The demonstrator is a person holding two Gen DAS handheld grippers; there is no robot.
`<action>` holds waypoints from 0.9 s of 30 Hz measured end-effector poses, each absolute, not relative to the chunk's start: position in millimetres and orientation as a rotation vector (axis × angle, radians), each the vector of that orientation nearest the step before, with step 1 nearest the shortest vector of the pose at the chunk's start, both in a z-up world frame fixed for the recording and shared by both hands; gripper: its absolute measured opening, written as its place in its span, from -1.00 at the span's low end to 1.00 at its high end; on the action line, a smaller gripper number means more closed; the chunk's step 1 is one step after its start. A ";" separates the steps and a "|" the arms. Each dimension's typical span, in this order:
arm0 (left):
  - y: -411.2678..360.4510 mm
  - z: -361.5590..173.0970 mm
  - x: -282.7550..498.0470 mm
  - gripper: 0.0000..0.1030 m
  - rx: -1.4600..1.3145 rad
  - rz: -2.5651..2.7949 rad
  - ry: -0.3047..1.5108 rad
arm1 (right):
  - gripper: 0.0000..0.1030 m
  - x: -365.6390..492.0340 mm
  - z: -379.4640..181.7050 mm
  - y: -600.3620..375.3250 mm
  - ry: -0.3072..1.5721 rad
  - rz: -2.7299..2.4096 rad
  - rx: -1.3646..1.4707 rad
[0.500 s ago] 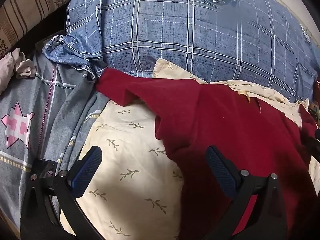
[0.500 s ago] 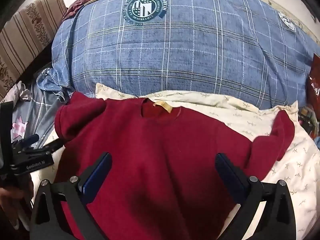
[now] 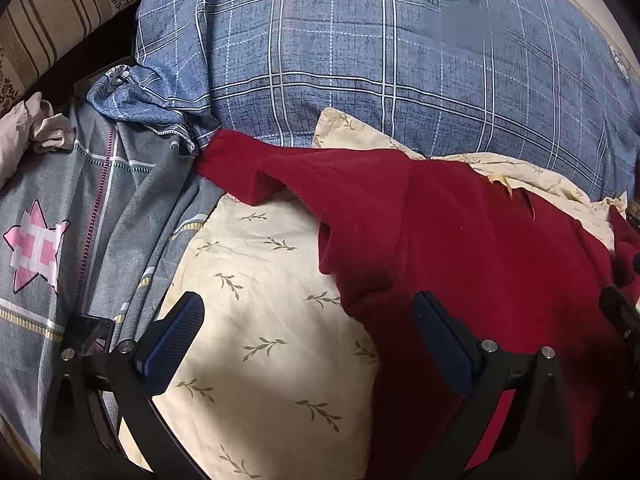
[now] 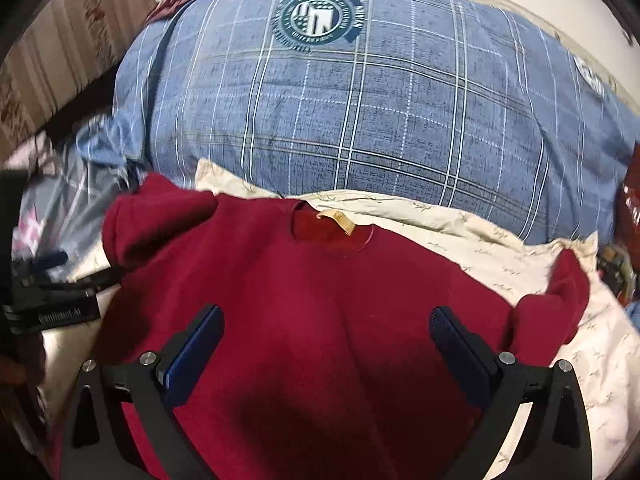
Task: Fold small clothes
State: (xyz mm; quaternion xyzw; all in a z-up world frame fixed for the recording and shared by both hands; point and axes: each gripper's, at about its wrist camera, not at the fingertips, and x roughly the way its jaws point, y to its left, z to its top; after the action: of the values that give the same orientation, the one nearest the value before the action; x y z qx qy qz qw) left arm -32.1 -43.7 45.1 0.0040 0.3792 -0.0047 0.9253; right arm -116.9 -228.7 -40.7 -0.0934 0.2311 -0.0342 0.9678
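A dark red sweater (image 4: 320, 300) lies spread face up on a cream leaf-print sheet (image 3: 260, 280), with its collar and tan label (image 4: 336, 218) toward the far side. Its left sleeve (image 3: 256, 172) is bunched and reaches toward the grey bedding. Its right sleeve (image 4: 560, 296) is folded up at the right. My left gripper (image 3: 308, 332) is open and empty, over the sheet and the sweater's left edge. My right gripper (image 4: 326, 340) is open and empty above the sweater's chest. The left gripper also shows at the left edge of the right wrist view (image 4: 48, 296).
A big blue plaid pillow (image 4: 380, 112) lies just behind the sweater. Grey bedding with a pink star (image 3: 36, 244) lies at the left, with a crumpled pinkish cloth (image 3: 36, 128) beyond it. A striped cushion (image 3: 60, 12) stands at the far left.
My right gripper has shifted a little to the left, and its view is blurred by motion. The left gripper and the sweater are as before.
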 end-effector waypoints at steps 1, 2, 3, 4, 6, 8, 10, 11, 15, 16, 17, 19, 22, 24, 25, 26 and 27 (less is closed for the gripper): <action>-44.8 44.7 -32.4 1.00 0.011 -0.009 0.776 | 1.00 -117.8 -42.8 -227.1 0.463 -0.081 -0.207; -46.3 44.2 -32.8 1.00 0.015 -0.010 0.775 | 1.00 -119.1 -45.8 -224.9 0.476 -0.083 -0.213; -47.1 44.1 -32.6 1.00 0.019 -0.010 0.775 | 1.00 -119.5 -48.9 -222.3 0.489 -0.076 -0.216; -48.0 43.4 -32.9 1.00 0.024 -0.010 0.775 | 1.00 -119.6 -50.0 -220.2 0.474 -0.072 -0.229; -48.2 42.7 -32.7 1.00 0.030 -0.008 0.778 | 1.00 -119.3 -51.8 -218.2 0.480 -0.039 -0.228; -46.3 42.2 -32.4 1.00 0.024 -0.007 0.783 | 1.00 -120.4 -54.4 -217.6 0.484 -0.023 -0.205; -44.8 42.7 -32.1 1.00 0.015 -0.006 0.783 | 1.00 -120.5 -53.7 -218.8 0.484 -0.010 -0.193; -43.7 43.2 -32.3 1.00 0.011 -0.006 0.782 | 1.00 -120.0 -53.6 -219.7 0.486 0.003 -0.168; -40.7 42.8 -31.1 1.00 0.002 -0.002 0.782 | 1.00 -117.4 -54.5 -222.6 0.478 0.026 -0.101; -39.7 41.8 -30.3 1.00 -0.001 0.000 0.785 | 1.00 -116.7 -53.7 -222.2 0.483 0.024 -0.098; -38.5 40.5 -29.3 1.00 -0.004 0.003 0.792 | 1.00 -116.9 -54.8 -223.2 0.484 0.028 -0.091; -35.8 39.0 -28.0 1.00 -0.017 0.006 0.796 | 0.99 -116.8 -55.0 -222.7 0.492 0.034 -0.085; -32.9 37.8 -25.8 1.00 -0.025 0.014 0.799 | 0.97 -114.6 -55.8 -223.4 0.511 0.051 -0.073; -31.6 36.9 -25.3 1.00 -0.028 0.018 0.799 | 0.97 -113.7 -56.7 -222.1 0.514 0.045 -0.077; -31.1 36.2 -24.6 1.00 -0.029 0.019 0.803 | 0.96 -113.3 -57.0 -221.8 0.514 0.043 -0.082; -31.0 35.8 -24.1 1.00 -0.031 0.018 0.808 | 0.96 -113.5 -57.6 -221.3 0.515 0.036 -0.086; -30.8 35.8 -23.9 1.00 -0.032 0.017 0.807 | 0.96 -113.6 -57.8 -221.5 0.512 0.030 -0.088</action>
State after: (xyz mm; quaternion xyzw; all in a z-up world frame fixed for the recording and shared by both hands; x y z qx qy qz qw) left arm -23.9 -30.8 35.8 -0.0157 0.3928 0.0080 0.9194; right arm -113.6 -221.5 -57.8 -0.0435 0.2531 0.0147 0.9663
